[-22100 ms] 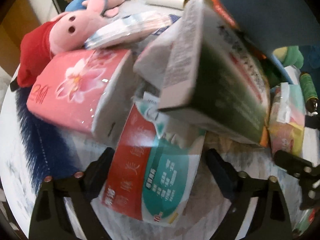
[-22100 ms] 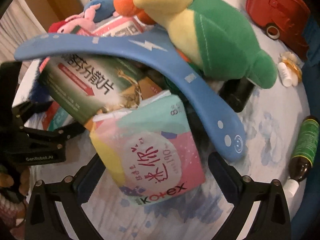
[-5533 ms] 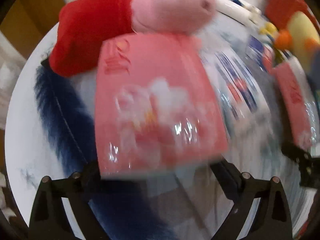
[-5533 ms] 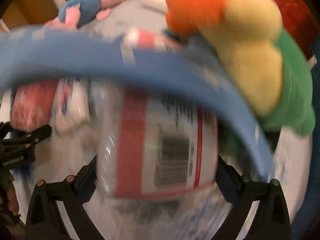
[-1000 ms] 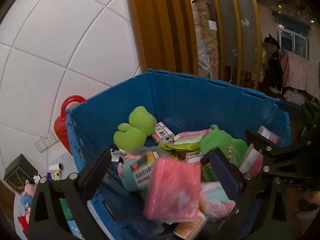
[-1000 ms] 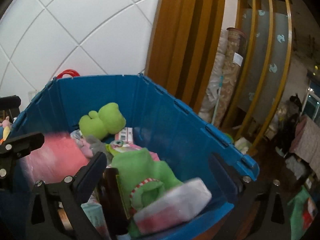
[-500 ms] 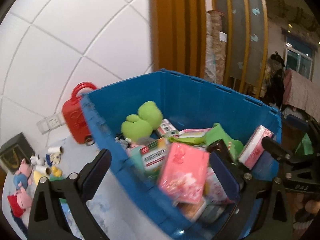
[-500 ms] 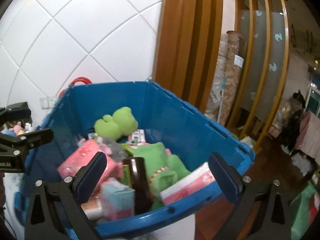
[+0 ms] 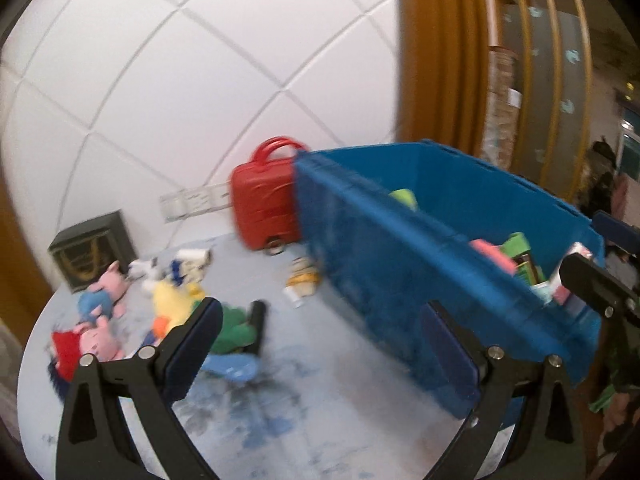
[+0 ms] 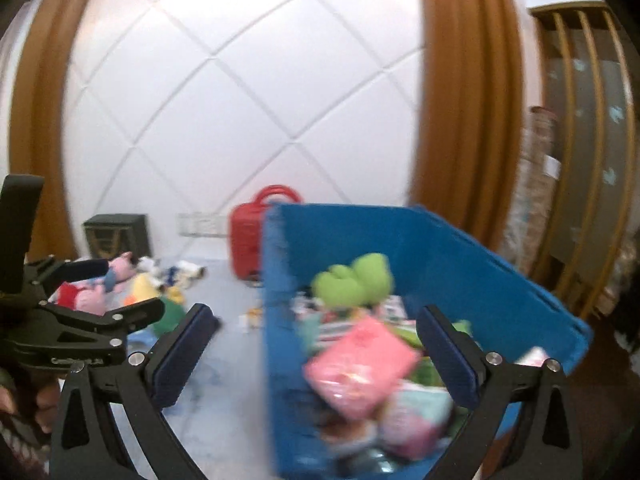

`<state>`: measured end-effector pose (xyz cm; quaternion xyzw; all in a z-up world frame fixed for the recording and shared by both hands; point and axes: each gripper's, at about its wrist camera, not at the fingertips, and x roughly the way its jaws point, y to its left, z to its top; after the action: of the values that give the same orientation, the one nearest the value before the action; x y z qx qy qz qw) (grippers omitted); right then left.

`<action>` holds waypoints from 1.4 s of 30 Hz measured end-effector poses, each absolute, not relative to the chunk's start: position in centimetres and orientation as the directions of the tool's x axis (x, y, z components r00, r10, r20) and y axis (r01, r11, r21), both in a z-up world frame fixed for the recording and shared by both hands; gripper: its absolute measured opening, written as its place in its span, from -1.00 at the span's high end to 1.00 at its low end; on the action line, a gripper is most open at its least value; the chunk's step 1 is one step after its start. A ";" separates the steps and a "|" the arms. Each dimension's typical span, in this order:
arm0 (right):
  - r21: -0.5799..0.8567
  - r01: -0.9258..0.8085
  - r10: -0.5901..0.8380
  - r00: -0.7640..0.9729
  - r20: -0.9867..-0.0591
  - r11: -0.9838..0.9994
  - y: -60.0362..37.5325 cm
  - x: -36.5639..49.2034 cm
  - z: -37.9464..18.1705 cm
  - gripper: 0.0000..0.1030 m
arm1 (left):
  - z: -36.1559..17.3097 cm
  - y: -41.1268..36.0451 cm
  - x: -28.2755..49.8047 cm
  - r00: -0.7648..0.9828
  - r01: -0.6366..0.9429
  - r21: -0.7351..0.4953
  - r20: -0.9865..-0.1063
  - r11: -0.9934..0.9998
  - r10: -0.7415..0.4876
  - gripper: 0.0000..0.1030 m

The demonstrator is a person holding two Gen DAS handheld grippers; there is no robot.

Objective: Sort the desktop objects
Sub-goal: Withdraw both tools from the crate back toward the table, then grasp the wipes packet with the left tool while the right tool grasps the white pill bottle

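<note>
While both black two-finger tools hang wide apart and empty, the left gripper (image 9: 320, 336) faces soft toys (image 9: 108, 312) strewn near the far-left edge of the round pale table (image 9: 280, 412). At the right edge, the deep blue plastic crate (image 10: 460, 256) holds sorted packs under the right gripper (image 10: 316, 344). A sound next pick likely calls for a low, square approach.

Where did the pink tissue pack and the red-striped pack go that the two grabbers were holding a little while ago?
Both were let go into the blue bin. The pink pack now lies on the pile inside, below the green frog plush. The left gripper and right gripper are now open and empty, swung back toward the table. The red case and pig plushes stayed put.
</note>
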<state>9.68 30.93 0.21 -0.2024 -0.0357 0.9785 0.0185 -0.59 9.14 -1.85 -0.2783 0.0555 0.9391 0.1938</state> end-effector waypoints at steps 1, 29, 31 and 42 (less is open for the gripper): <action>-0.080 0.000 0.032 -0.914 -0.404 -0.997 29.6 9.2 0.0 -1.00 | -2.2 7.7 -0.8 -0.772 -0.376 -0.004 -0.551 -0.926 0.316 -0.95; -0.003 0.217 -0.148 -0.673 -0.725 -0.976 14.7 -6.0 -14.1 -1.00 | -18.2 -19.1 -10.6 -0.573 0.116 -0.011 -0.818 -0.993 -0.058 -0.95; -0.001 0.208 -0.138 -0.653 -0.745 -0.978 14.8 -7.8 -15.3 -1.00 | -19.3 -19.7 -11.8 -0.549 0.133 -0.010 -0.833 -0.991 -0.065 -0.95; 0.015 0.122 -0.076 -0.514 -0.854 -0.992 16.3 -17.9 -23.3 -1.00 | -27.0 -20.9 -20.9 -0.409 0.167 -0.002 -0.910 -0.986 -0.067 -0.95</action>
<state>-17.92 16.27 -23.27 -0.4895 -0.0235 0.8698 -0.0572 -20.90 -20.88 -27.00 -0.5390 -0.0464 0.8381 -0.0701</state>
